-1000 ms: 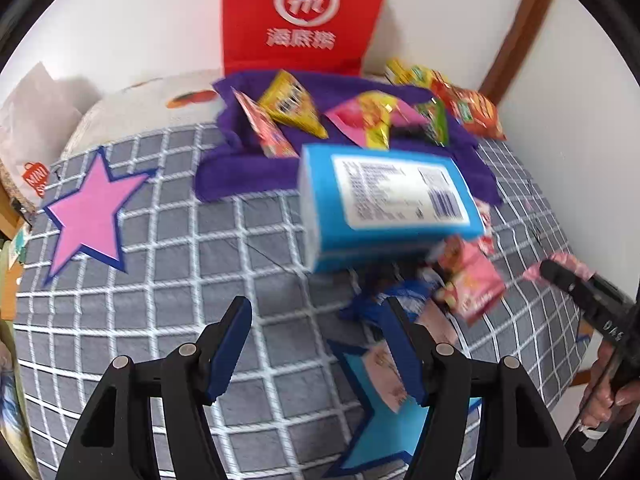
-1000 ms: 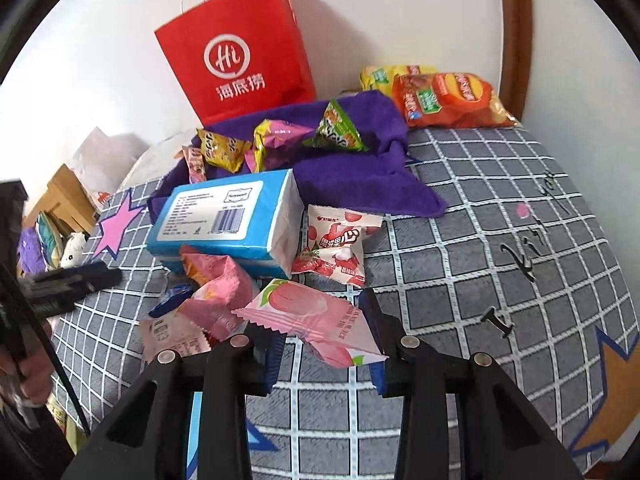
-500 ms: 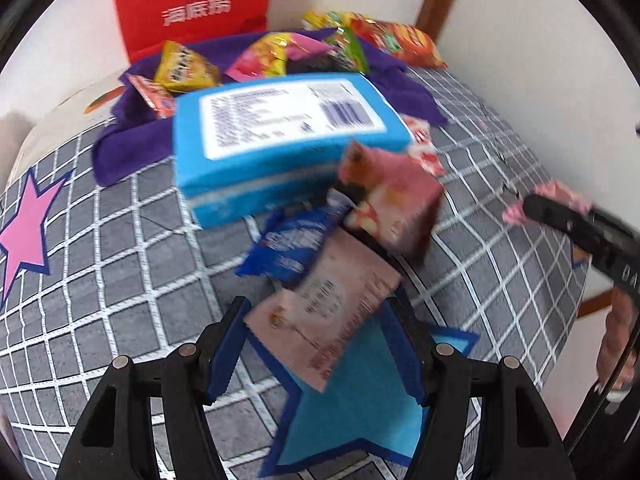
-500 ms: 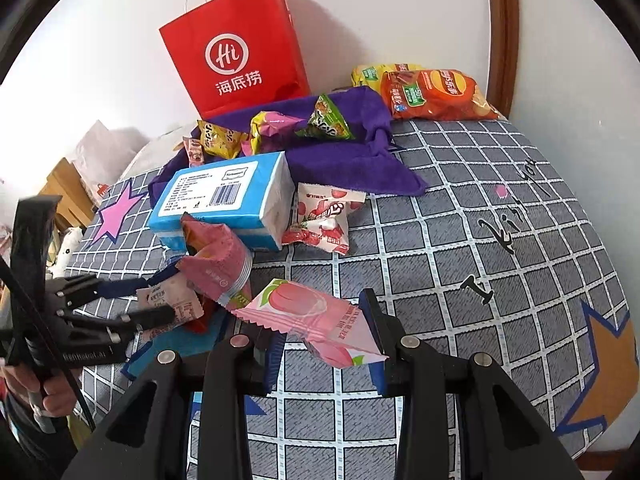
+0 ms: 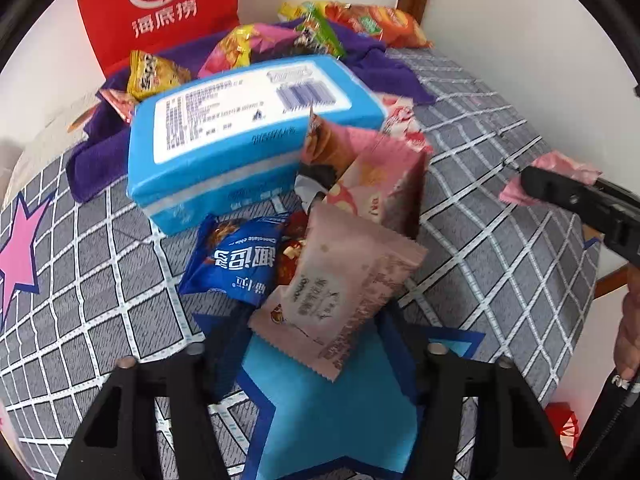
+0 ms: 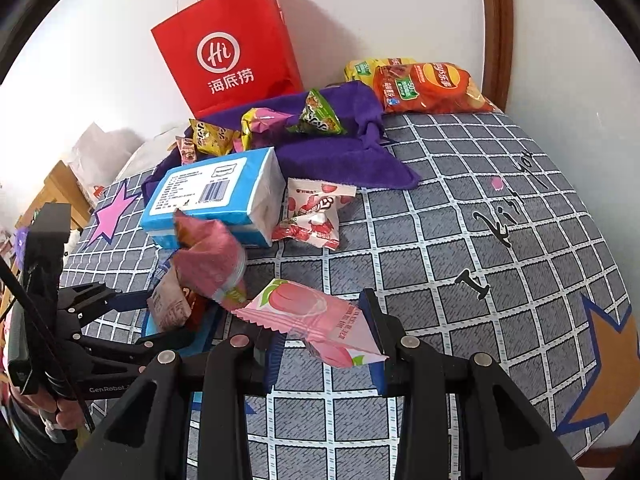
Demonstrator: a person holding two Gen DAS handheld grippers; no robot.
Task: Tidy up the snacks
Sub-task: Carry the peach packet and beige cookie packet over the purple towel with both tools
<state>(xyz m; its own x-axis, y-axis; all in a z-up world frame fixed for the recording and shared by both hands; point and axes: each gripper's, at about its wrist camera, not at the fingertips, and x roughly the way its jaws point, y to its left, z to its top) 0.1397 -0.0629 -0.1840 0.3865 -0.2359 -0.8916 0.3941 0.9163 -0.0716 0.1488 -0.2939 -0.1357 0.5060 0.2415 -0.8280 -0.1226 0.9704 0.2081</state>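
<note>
The left gripper (image 5: 316, 336) was closing around a pink packet (image 5: 340, 280) near the bed's (image 6: 460, 208) front edge; the right gripper (image 6: 320, 332) clamped a peach packet (image 6: 316, 312). An off-centre pinch could let it slip.
</note>
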